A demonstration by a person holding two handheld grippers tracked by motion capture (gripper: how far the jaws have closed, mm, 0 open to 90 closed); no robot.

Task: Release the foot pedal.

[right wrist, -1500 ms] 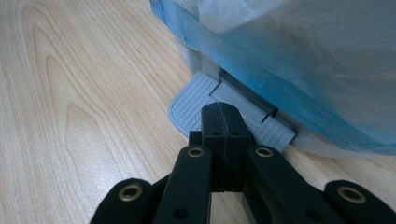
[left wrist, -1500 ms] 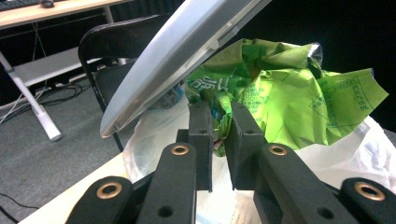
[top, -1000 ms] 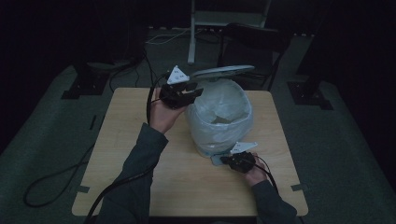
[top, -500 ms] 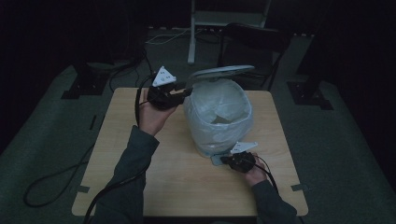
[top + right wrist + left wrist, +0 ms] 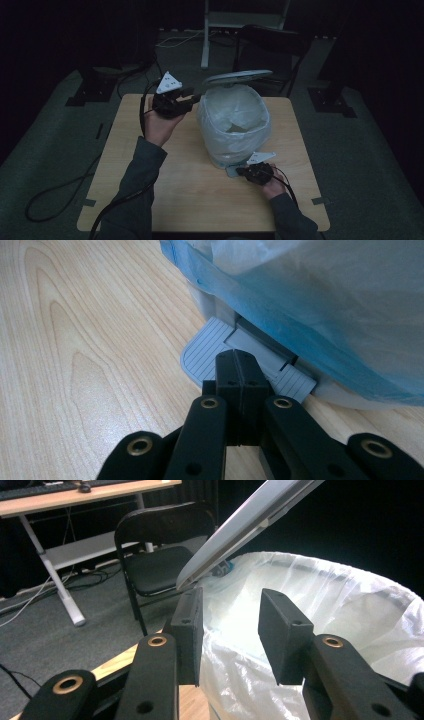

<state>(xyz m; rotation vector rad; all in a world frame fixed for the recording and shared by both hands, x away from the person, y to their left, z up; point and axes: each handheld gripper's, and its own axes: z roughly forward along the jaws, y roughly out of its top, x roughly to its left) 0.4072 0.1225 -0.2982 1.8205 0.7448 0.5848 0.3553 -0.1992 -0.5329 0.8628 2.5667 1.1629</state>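
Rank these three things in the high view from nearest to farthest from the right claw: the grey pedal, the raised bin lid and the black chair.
1. The grey pedal: at the bin's foot, right against the shut right claw.
2. The raised bin lid: above the bin's far rim, well beyond it.
3. The black chair: on the floor behind the table's far edge.

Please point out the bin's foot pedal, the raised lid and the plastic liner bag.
foot pedal (image 5: pixel 204 354): right gripper view, on its ribbed grey tread.
raised lid (image 5: pixel 237 78): high view, on its grey underside.
liner bag (image 5: pixel 350 605): left gripper view, on the translucent plastic folded over the rim.
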